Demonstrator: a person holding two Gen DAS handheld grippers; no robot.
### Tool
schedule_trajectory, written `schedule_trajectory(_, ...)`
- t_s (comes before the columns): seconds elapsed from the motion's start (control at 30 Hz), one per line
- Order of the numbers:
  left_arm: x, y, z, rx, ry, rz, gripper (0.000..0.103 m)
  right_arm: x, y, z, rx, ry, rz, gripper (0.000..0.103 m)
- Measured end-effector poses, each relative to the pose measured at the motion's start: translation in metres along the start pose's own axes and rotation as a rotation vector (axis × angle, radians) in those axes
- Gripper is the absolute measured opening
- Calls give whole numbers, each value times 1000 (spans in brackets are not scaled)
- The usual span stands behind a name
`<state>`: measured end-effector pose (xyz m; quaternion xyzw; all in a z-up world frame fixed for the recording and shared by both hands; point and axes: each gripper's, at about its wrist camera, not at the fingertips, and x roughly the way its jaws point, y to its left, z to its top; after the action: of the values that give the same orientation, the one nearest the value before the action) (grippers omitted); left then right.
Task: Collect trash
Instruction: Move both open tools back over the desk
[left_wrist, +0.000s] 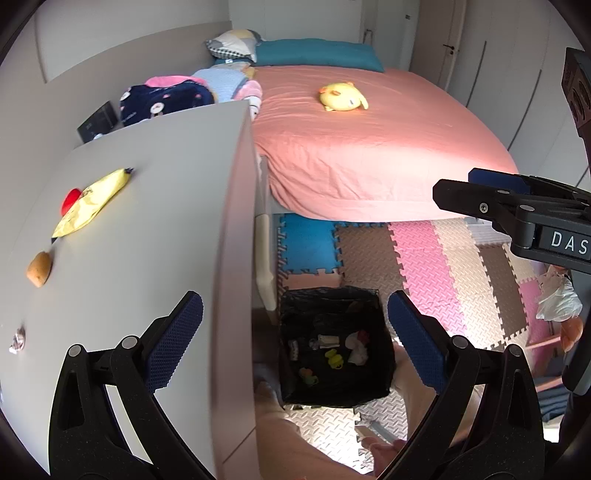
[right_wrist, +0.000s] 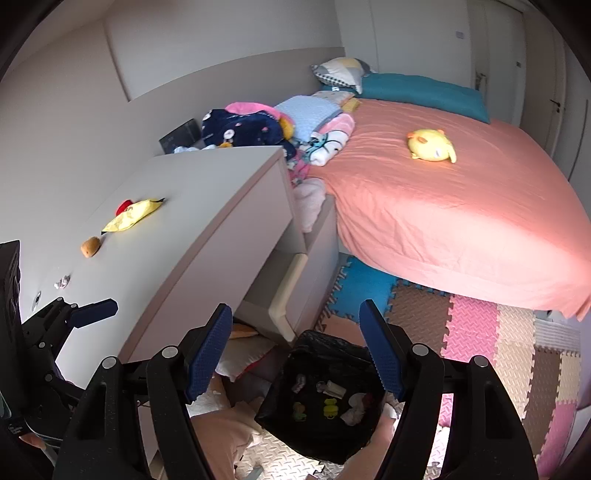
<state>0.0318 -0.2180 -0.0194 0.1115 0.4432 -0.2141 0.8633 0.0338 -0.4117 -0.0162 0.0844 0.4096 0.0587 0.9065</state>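
Note:
A black-lined trash bin (left_wrist: 332, 343) stands on the floor beside the white dresser (left_wrist: 147, 221); it also shows in the right wrist view (right_wrist: 321, 398), with several small scraps inside. On the dresser top lie a yellow wrapper (left_wrist: 92, 203) (right_wrist: 133, 218), a red piece (left_wrist: 72, 199), a brown lump (left_wrist: 38, 273) (right_wrist: 90, 246) and a small crumpled foil scrap (left_wrist: 17, 339) (right_wrist: 62, 282). My left gripper (left_wrist: 295, 343) is open and empty over the dresser edge and bin. My right gripper (right_wrist: 295, 350) is open and empty above the bin.
A bed with a pink sheet (left_wrist: 369, 140) holds a yellow plush toy (left_wrist: 343, 96), pillows and folded clothes (right_wrist: 251, 129). Coloured foam mats (left_wrist: 424, 266) cover the floor. A white plastic bag (left_wrist: 557, 299) lies at the right. A dresser drawer (right_wrist: 288, 295) stands open.

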Motion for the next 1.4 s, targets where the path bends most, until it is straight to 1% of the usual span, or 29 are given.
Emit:
schedule_trajectory(0.33,-8,38,-12,-74,-6,49,97,24,45,9,-84,38,56,72)
schedule_trajectory(0.83,-22,111,-32,-212,-5,135,97,61,113,33,-196,83,125,72)
schedule_trajectory(1.1,-27,158,-41,-294,-3,189,97,82,148,45,-251,109,156,72)
schedule_trajectory(1.2,-29,177,-45,-326,2,224,97,94,158,50,-265,128,167,72)
schedule_trajectory(1.4,-32,219,-56,-415,3,263,97,117,177,59,-301,153,176,72)
